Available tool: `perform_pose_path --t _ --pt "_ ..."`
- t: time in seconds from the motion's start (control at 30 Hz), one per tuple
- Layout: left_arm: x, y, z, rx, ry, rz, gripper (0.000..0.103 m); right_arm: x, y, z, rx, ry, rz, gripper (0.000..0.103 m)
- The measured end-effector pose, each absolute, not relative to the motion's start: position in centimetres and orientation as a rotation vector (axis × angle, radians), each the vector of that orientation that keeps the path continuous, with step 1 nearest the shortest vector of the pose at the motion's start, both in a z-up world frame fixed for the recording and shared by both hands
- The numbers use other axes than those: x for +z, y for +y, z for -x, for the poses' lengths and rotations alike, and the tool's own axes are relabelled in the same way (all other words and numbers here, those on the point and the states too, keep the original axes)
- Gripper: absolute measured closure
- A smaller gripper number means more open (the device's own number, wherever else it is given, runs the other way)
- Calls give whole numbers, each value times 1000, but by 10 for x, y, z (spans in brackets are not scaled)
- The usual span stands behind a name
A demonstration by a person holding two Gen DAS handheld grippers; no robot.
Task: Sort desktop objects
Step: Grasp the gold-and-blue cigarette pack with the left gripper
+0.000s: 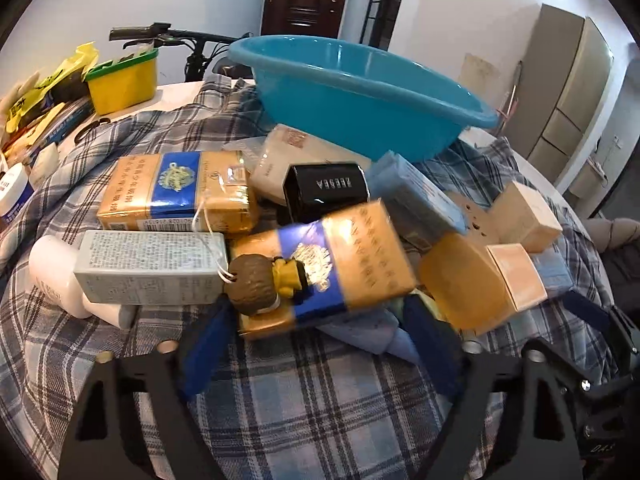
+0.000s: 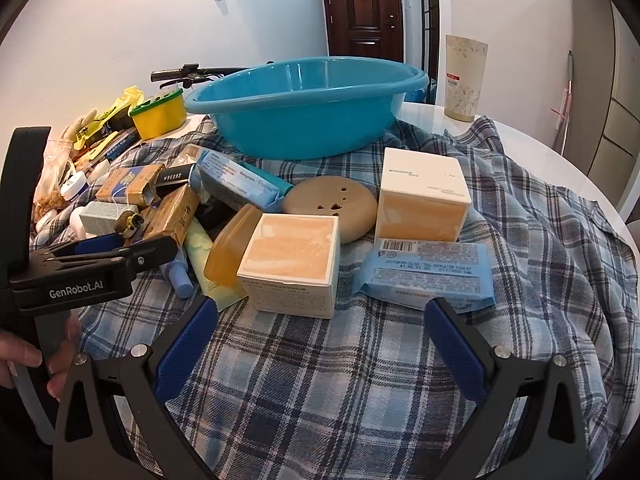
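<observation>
My right fingers (image 2: 322,304) are spread wide over the plaid cloth (image 2: 320,380) that covers the bench (image 2: 424,116), with nothing between them. Just past them at 12 o'clock stands a white-and-orange box (image 2: 292,264), and a blue wipes packet (image 2: 428,272) lies at 1 o'clock.

My left fingers (image 1: 318,306) straddle the near end of a gold-and-blue pack (image 1: 360,256), which lies tilted on the pile with a small doll keyring (image 1: 256,280) on it. I cannot tell whether the pads press on the pack or only flank it.

At 10 o'clock from them lies a grey carton (image 1: 152,268). Beyond it is a second gold pack (image 1: 176,196), and a black box (image 1: 326,192) is at 12 o'clock.

Farther back in the right view, a round tan disc (image 2: 332,204) touches a larger white-and-orange box (image 2: 424,200).

At the far end, at 12 o'clock, the blue basin (image 1: 360,96) sits on the cloth. A yellow tub (image 1: 124,80) is at 10 o'clock.
</observation>
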State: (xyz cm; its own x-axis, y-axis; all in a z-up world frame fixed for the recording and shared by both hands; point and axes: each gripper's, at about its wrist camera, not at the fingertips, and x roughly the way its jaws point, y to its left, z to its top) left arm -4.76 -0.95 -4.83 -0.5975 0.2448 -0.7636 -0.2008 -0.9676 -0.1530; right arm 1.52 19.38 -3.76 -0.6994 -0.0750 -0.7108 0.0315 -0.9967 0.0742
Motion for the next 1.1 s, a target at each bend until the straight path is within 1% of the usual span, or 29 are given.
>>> perform_pose_path --t 0.03,0.1,0.17,0.2,0.3,0.4,0.57,0.6,0.67,0.7,0.73,0.93,1.1 --pt "-48 -9 46 2610 -55 1251 35 -38 194 -15 -2842 -87 -1194 0" --pt "-46 -11 45 2600 -70 1251 42 -38 194 -15 -2842 -88 -1197 0" --pt "-45 -14 43 2560 -117 1255 46 -38 194 -15 -2841 -88 -1198 0" --pt "-45 -14 42 2525 -139 1265 53 -38 194 -15 -2842 -88 -1198 0" --pt "-47 -11 37 2413 -181 1296 54 -38 194 -15 -2840 -86 -1198 0" --pt "-44 -2 25 2369 -133 1285 54 -38 194 -15 -2841 -88 -1197 0" --pt "-33 8 12 2337 -117 1239 54 -38 194 -15 -2841 -87 -1198 1" --pt "-31 8 11 2346 -113 1230 54 -38 194 -15 -2841 -87 -1197 1" --pt "-29 6 13 2382 -103 1225 39 -38 195 -15 -2841 -89 -1196 0" --pt "-28 4 14 2404 -102 1217 27 -38 195 -15 -2841 -89 -1196 1" --pt "-27 1 14 2428 -101 1203 23 -38 195 -15 -2842 -90 -1197 1" --pt "-20 -13 21 2494 -71 1179 23 -38 197 -15 -2839 -95 -1202 1" --pt "-30 -23 30 2477 -103 1238 23 -38 197 -14 -2837 -92 -1205 1"
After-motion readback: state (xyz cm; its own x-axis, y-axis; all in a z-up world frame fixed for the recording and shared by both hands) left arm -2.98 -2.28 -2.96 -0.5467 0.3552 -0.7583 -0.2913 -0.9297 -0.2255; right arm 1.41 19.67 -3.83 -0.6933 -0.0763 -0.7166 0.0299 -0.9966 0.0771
